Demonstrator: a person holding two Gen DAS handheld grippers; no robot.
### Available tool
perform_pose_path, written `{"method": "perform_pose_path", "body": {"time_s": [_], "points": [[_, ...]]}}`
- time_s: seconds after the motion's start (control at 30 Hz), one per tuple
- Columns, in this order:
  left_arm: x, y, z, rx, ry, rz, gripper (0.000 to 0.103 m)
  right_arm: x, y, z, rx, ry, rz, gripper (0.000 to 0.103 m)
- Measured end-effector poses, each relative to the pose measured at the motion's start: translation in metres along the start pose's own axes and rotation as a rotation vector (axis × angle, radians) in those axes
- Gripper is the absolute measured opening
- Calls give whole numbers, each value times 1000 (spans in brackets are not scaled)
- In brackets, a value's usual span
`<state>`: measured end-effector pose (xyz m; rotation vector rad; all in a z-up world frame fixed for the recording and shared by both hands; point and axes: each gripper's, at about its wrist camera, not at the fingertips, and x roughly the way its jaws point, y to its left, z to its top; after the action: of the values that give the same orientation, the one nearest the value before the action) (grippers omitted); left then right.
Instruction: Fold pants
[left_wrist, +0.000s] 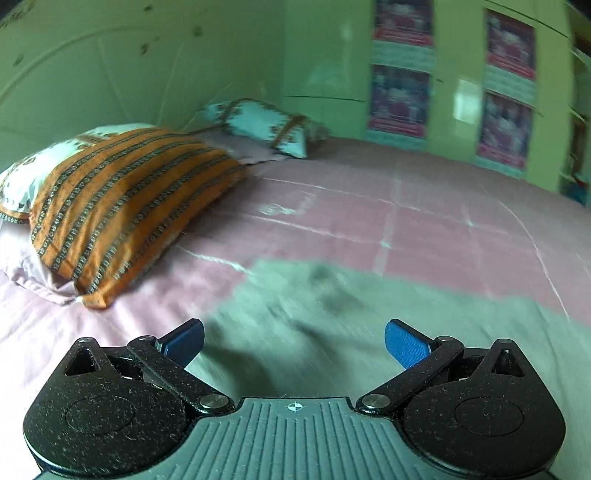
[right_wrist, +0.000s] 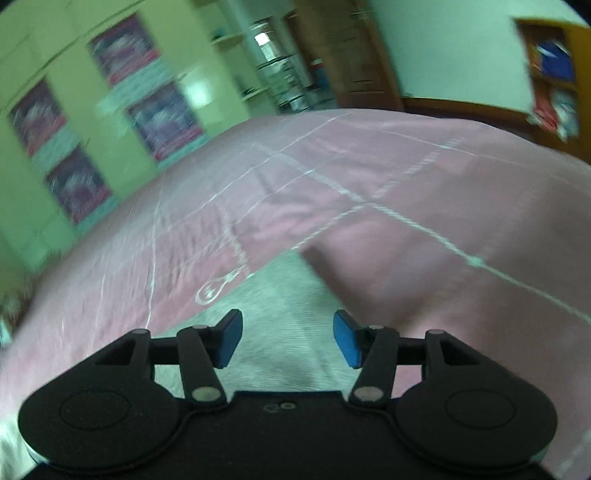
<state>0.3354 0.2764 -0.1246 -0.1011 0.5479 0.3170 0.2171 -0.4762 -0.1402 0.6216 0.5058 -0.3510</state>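
A home bedroom: bed (left_wrist: 332, 206), pillows (left_wrist: 122, 206), wardrobe (left_wrist: 461, 74).

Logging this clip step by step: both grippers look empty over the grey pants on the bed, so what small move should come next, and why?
Probably lower the left gripper onto the pants and close: its jaws stand wide open, holding nothing, with the fabric right ahead on the pink bedsheet.

Open pink bedsheet (left_wrist: 369, 221) is stretching toward the bed's far edge, giving free passage; an orange striped pillow (left_wrist: 122, 206) is blocking the head-end left corner (a second pillow (left_wrist: 266, 125) is lying behind it).
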Motion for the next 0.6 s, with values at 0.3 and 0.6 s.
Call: {"method": "perform_pose_path", "body": {"time_s": [0.3,0.6], "points": [[-38,-54,-50,49,60,-45,103,2,-74,-11,473,78,120,45],[-50,-64,-66,2,114,-16,103,25,-62,-11,476,154,153,43]]}}
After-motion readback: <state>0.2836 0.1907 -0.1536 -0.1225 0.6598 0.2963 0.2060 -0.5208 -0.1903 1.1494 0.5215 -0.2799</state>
